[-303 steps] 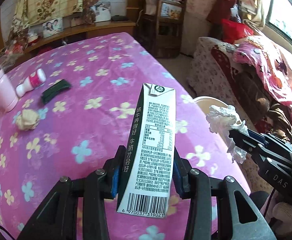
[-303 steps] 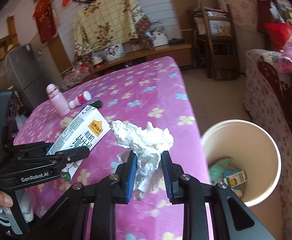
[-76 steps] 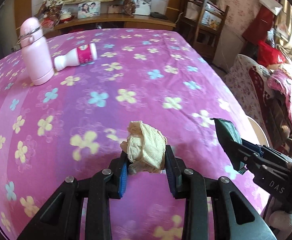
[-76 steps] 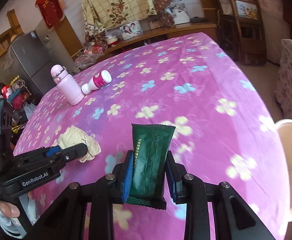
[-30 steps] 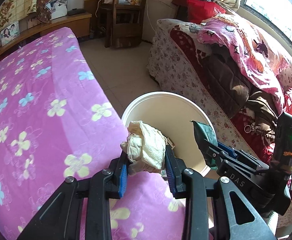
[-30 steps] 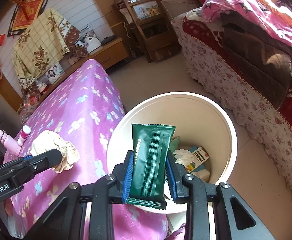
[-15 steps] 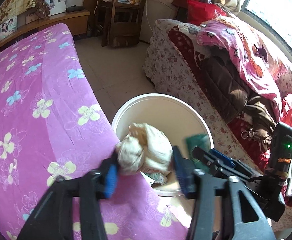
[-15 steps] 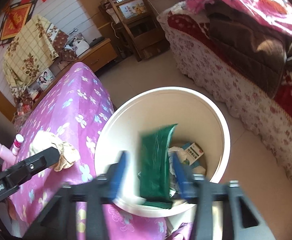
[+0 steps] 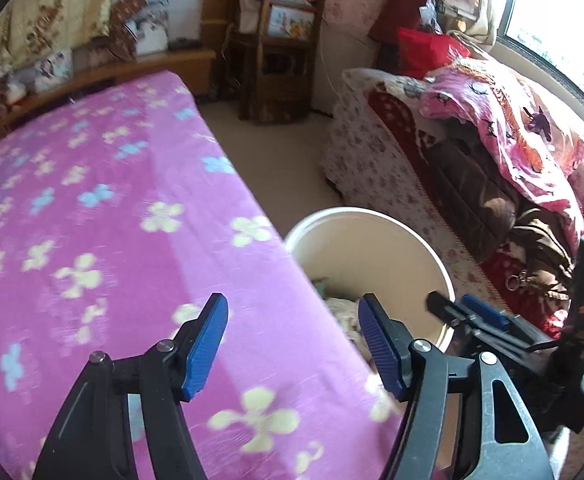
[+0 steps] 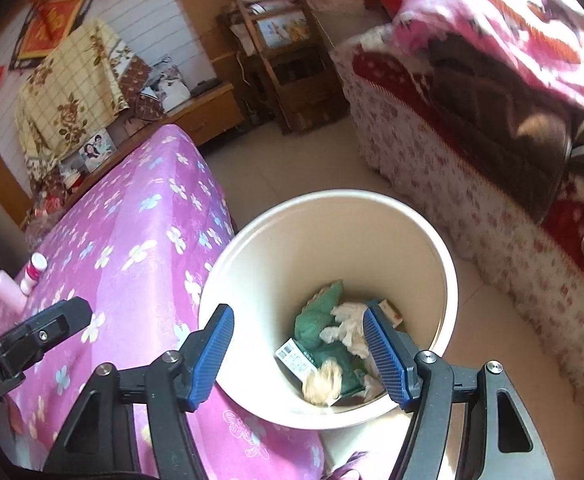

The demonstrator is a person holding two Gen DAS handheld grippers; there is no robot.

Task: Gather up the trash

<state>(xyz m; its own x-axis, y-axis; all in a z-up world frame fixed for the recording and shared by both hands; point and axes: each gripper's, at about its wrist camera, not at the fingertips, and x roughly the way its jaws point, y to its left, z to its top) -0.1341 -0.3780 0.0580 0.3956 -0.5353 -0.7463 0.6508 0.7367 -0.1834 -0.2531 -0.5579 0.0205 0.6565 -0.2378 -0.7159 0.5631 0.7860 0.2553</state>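
Cluttered living room: a worktop (image 9: pixel 103 240) under a pink flowered cloth on the left, a sofa (image 10: pixel 472 168) heaped with blankets on the right, a wooden rack (image 10: pixel 287 64) far back, tiled floor between. A cream bin (image 10: pixel 450 276) stands on the floor right against the near right edge of the worktop.

Progress: the bin holds a good pile already. Green wrappers (image 10: pixel 318 316), crumpled white tissue (image 10: pixel 348 322), a barcoded carton (image 10: pixel 298 360) and a yellowish paper wad (image 10: pixel 324 378) all lie at the bottom. So most of the trash looks collected.

Left tool (image 9: pixel 294 350) is over the worktop edge, jaws spreading wider with nothing between them. Right tool (image 10: pixel 298 356) hangs over the bin mouth, jaws apart, empty too.

Left to do, as I judge it: the small white bottle with red label (image 10: pixel 33 272) lying far left on the worktop is probably the last trash piece. Beside it, touching or nearly, stands a pink flask (image 10: pixel 1 288), which looks like a keeper, not trash. The left view shows only the cap end of the small bottle at the far left edge.

In the way: not much. The stretch of cloth between tools and bottle is bare. The flask sits close enough to the bottle that a grab could knock it. The bin sits tight to the worktop, so the drop is easy.
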